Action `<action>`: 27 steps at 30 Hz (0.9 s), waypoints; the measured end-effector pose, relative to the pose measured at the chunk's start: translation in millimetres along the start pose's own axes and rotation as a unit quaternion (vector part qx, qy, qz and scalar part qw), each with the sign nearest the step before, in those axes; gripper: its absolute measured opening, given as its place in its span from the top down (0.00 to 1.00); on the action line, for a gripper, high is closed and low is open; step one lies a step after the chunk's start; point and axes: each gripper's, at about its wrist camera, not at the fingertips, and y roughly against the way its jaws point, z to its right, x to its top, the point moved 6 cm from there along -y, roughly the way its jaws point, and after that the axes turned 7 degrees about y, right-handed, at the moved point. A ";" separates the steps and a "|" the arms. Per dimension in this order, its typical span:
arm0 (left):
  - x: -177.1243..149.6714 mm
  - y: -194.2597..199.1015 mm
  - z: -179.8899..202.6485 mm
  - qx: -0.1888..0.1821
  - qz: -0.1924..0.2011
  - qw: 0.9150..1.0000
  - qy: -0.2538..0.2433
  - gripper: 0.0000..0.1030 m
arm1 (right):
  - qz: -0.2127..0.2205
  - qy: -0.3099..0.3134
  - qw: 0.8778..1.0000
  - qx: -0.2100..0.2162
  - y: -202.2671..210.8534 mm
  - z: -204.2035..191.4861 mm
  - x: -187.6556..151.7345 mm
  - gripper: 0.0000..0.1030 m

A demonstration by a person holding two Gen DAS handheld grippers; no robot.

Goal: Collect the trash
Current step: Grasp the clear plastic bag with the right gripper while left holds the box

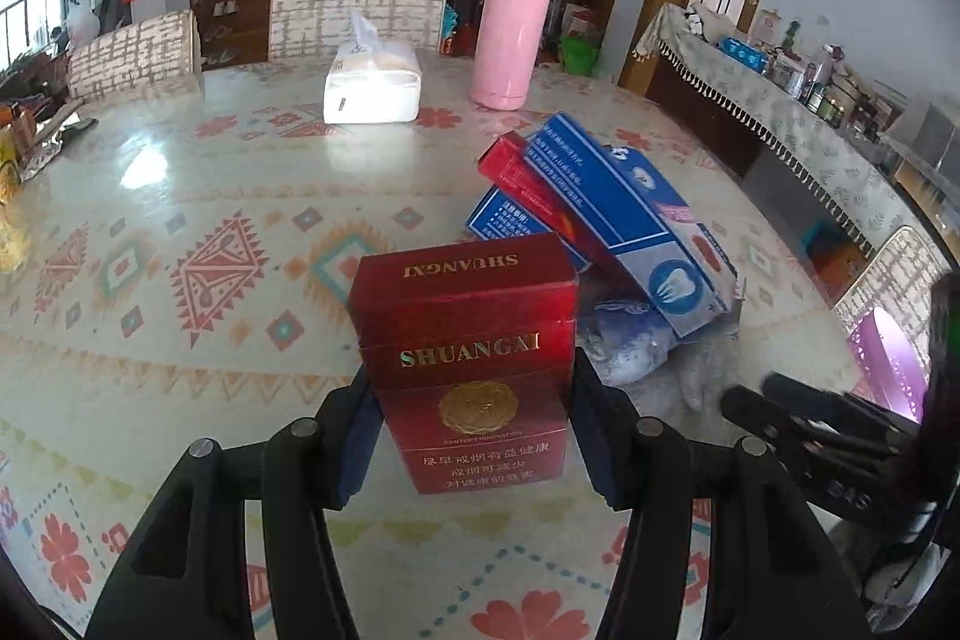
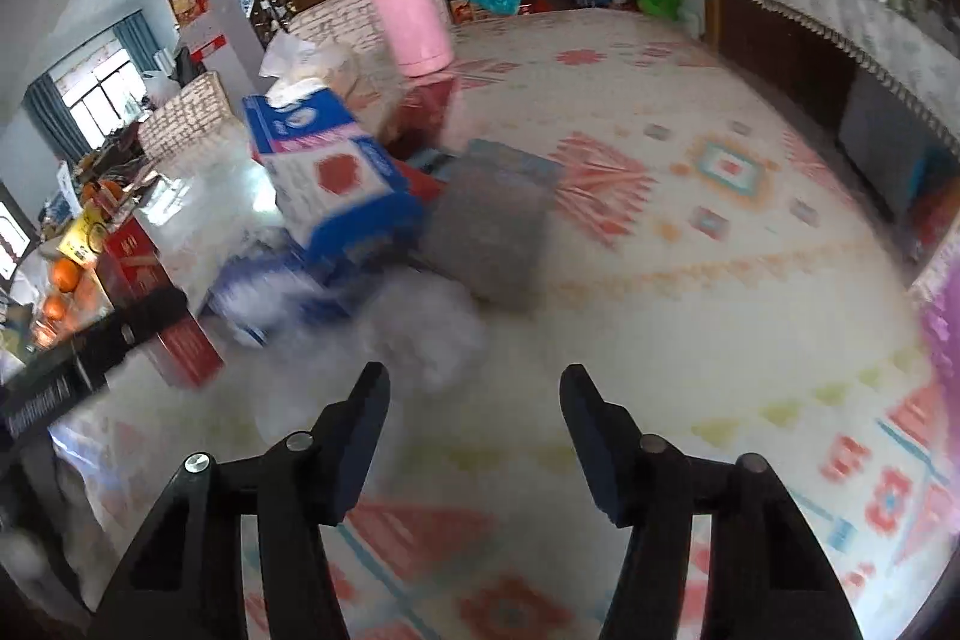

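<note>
Gripping: left gripper [image 1: 471,436] clamps upright cigarette pack [image 1: 465,364]
Empty: right gripper [image 2: 474,436] — jaws apart, box pile [image 2: 336,190] ahead-left

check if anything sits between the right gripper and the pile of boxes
Nothing solid. The right gripper is open and empty, with bare tablecloth ahead. Only a crumpled clear bag lies just before the blue box and grey box; blur hides finer detail.

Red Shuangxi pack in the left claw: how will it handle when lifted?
The red cigarette pack is probably a stiff, light carton, so it should lift easily. The left claw grips its lower sides; hard squeezing could dent it. Its glossy faces might slip.
</note>
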 end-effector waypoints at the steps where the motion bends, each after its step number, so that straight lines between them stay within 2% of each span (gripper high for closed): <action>1: -0.7 -0.8 -0.4 0.000 -0.003 1.000 0.001 0.45 | 0.000 0.003 1.000 -0.002 -4.2 -3.9 2.8 0.38; 4: -2.0 -2.3 -0.1 0.000 -0.010 1.000 0.000 0.45 | -0.001 0.008 1.000 -0.008 -17.1 -12.5 9.5 0.39; 6: -2.0 -1.9 0.6 -0.002 -0.010 1.000 -0.001 0.45 | -0.003 0.011 1.000 -0.005 -22.4 -17.1 9.8 0.55; 9: -2.6 -0.4 2.4 -0.004 -0.009 1.000 -0.003 0.45 | 0.004 0.010 1.000 -0.007 -16.4 -20.3 7.7 0.60; 19: -5.4 -3.3 2.7 -0.001 -0.015 1.000 -0.004 0.45 | 0.031 -0.001 1.000 0.001 35.2 -9.5 -21.6 0.61; 27: -8.9 -1.9 10.8 -0.005 -0.010 1.000 -0.018 0.45 | 0.071 -0.016 0.997 -0.037 87.5 14.7 -46.9 0.61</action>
